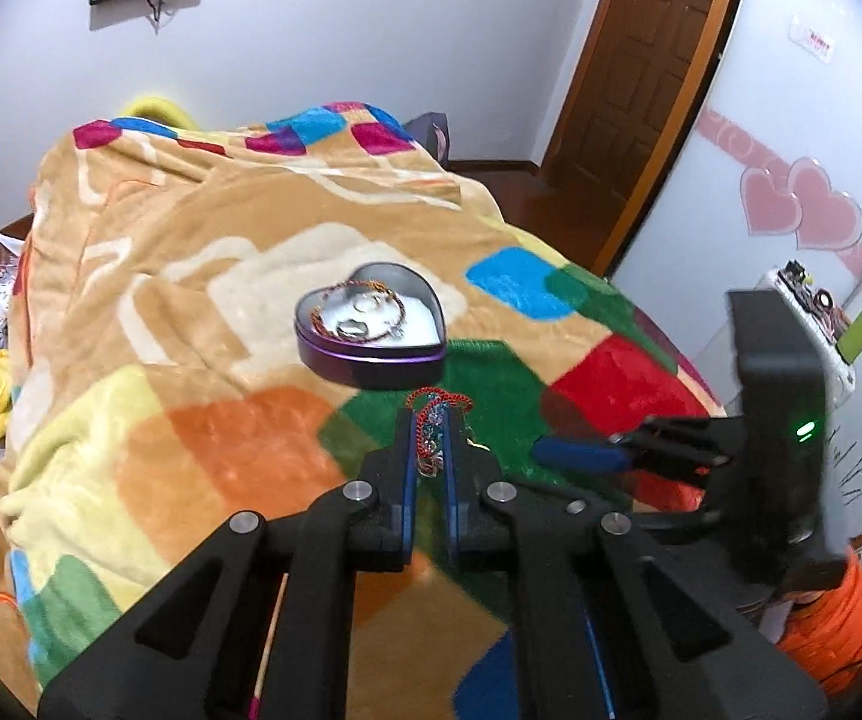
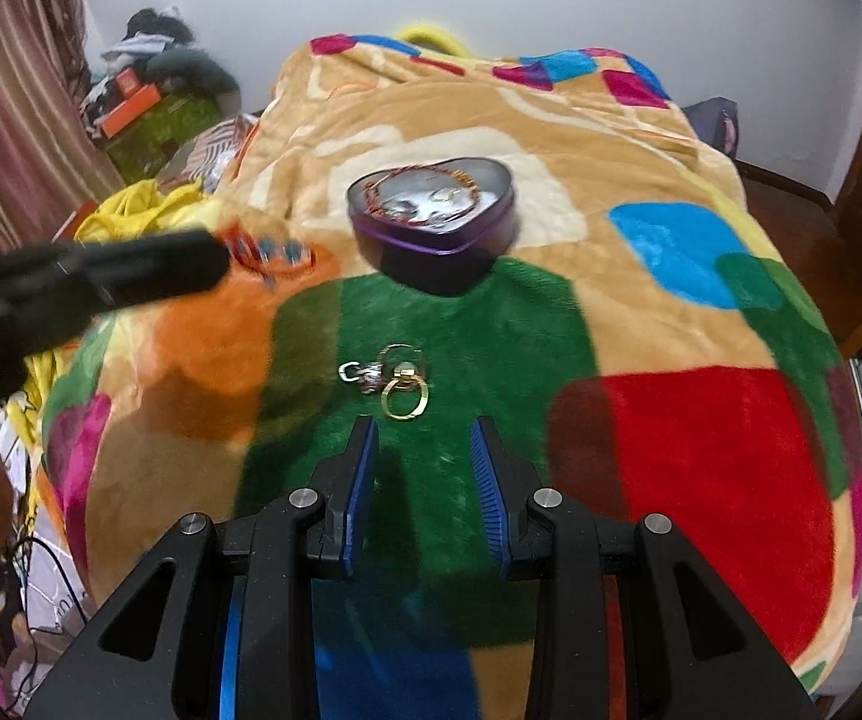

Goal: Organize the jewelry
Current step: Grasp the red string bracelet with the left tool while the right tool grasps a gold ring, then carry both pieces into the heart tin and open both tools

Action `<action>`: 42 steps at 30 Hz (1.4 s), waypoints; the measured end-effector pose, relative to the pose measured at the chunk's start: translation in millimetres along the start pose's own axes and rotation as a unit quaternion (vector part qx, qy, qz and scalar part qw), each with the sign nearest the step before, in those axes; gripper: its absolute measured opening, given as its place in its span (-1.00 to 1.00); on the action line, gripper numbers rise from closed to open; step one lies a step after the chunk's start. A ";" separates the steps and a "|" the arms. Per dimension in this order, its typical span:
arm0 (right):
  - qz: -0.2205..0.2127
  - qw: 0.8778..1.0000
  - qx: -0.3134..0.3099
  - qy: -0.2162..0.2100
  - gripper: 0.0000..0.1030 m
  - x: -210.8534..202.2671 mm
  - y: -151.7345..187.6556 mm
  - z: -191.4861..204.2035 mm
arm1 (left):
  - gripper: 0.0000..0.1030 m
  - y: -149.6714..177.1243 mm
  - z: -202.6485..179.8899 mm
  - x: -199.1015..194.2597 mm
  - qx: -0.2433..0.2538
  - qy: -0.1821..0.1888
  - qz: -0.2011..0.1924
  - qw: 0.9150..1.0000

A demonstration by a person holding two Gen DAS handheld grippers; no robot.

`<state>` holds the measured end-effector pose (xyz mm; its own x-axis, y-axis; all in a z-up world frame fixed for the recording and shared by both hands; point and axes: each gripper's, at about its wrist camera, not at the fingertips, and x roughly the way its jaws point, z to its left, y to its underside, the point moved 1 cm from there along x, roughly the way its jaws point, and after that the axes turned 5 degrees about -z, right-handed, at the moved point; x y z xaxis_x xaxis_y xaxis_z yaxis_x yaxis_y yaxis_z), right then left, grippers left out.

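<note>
Dead centre in the left wrist view sat the heart-shaped tin [image 1: 371, 330], purple-walled and open, resting on the patchwork blanket [image 1: 191, 420] with a red cord bracelet [image 1: 365, 288] looped round its pale inside and what looked like a ring or two in there, though the glare made that hard to call. Just below it, at lower centre, the left gripper [image 1: 431, 450] had its blue-padded fingers drawn close together, pinching a red beaded chain [image 1: 436, 414] whose loop poked out past the fingertips above the green patch. Off to the right of that frame the right gripper [image 1: 587, 455] showed side-on, blurred, its blue tip pointing left.

Over in the right wrist view, the right gripper [image 2: 425, 444] stood at bottom centre with its fingers spread wide and nothing between them. Just above its tips, on the green square, lay a small cluster of rings [image 2: 392, 375]: a gold hoop and some silver pieces touching one another. Higher up, at upper centre, the tin [image 2: 431, 222] again, well apart from that cluster. At the left edge the left gripper [image 2: 149, 267] came in as a dark smear, the chain [image 2: 269, 252] dangling at its tip over the orange patch.
</note>
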<state>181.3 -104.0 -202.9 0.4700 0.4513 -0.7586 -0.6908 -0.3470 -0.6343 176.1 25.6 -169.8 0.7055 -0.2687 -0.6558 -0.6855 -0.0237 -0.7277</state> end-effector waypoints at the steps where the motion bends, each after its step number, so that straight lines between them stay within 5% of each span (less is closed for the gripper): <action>1: 0.003 1.000 -0.003 -0.001 -0.44 3.8 -0.4 1.8 | -0.88 -0.5 1.9 -0.5 -0.003 0.001 0.000 1.000; 20: 0.001 0.999 -0.039 0.007 -0.66 17.7 -6.2 8.7 | -0.88 2.3 18.9 1.7 -0.020 -0.009 -0.002 1.000; 42: -0.117 0.993 -0.025 0.016 -0.66 -41.3 -59.9 5.5 | -0.88 -41.4 17.2 -8.5 0.006 -0.027 -0.051 0.998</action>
<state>200.2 -97.3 -132.7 0.6328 0.4981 -0.5928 -0.5327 -0.2756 -0.8002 201.6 45.5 -137.5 0.7806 -0.2133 -0.5875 -0.6072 -0.0362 -0.7937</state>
